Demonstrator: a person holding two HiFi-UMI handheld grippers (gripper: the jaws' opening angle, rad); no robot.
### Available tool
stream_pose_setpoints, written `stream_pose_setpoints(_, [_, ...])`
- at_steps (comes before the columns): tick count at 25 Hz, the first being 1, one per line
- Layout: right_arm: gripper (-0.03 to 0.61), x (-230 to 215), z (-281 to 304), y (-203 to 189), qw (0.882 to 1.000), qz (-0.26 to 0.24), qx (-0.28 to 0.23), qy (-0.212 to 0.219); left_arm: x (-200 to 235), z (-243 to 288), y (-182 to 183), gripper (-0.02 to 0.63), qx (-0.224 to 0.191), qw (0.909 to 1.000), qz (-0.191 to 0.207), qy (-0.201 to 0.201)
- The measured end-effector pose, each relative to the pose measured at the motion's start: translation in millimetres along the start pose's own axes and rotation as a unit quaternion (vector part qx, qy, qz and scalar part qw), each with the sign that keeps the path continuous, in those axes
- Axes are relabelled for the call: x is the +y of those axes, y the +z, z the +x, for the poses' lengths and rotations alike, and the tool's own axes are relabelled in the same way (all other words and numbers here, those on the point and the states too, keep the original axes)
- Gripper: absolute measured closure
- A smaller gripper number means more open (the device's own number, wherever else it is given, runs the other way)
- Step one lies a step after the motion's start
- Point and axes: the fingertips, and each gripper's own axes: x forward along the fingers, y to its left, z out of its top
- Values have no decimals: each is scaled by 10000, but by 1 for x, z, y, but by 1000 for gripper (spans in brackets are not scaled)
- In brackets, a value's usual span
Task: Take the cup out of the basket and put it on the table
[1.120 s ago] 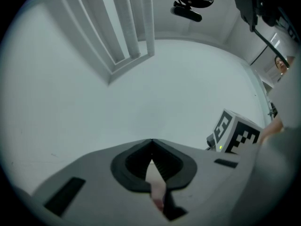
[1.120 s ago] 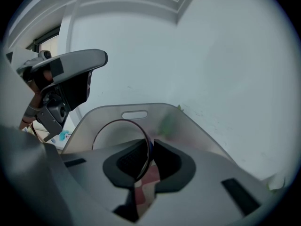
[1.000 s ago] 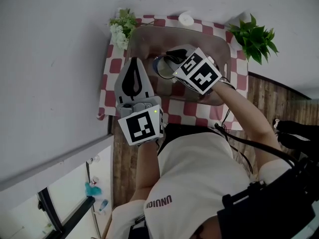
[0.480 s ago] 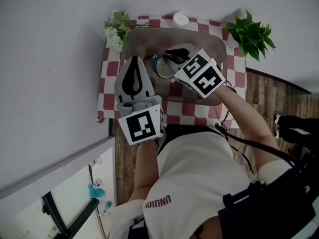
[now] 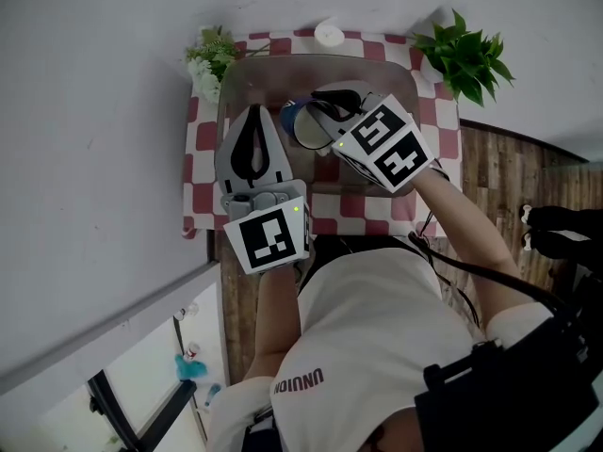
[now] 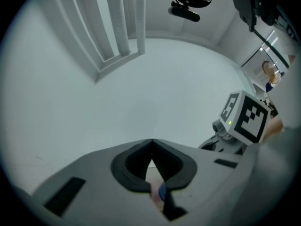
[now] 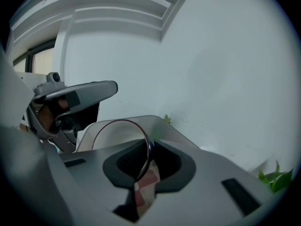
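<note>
- Head view: a table (image 5: 202, 158) with a red-and-white checked cloth stands against a pale wall. A shallow grey basket (image 5: 268, 72) lies on it.
- The cup (image 5: 303, 126), blue outside and pale inside, sits within the basket's outline near its middle. This view does not show whether it rests on the basket's bottom.
- The right gripper (image 5: 323, 111) is at the cup's rim. The left gripper (image 5: 253, 121) is just beside the cup, on its left, over the basket's left part and apart from the cup.
- White flowers (image 5: 205, 56) and a green plant (image 5: 466, 53) stand at the table's far corners, with a small white round object (image 5: 328, 34) between them.
- Left gripper view: the left gripper (image 6: 151, 142) has its jaws together at the tips with nothing between them. A marker cube (image 6: 247, 119) shows at the right.
- Right gripper view: the right gripper (image 7: 149, 146) is clamped on the cup (image 7: 115, 133). One jaw is inside the rim and one outside, and checked cloth shows below.
</note>
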Motion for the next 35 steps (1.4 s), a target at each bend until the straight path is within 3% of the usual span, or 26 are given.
stream_pose_setpoints(4, [522,-5,-7,3,9999,-7,-80,-73,-7,4,3,603,-16,9998,-194,-15])
stream_pose_setpoints(26, [522,-32,-42,-2,9972,351,-372,-549,-42,15,13,603,-104,9989,-259,-372])
stream_pose_setpoints(35, [522,-41,-57,-7,9950,488,-473,-737,-55,16,13,603,-187,9981,-25,-589])
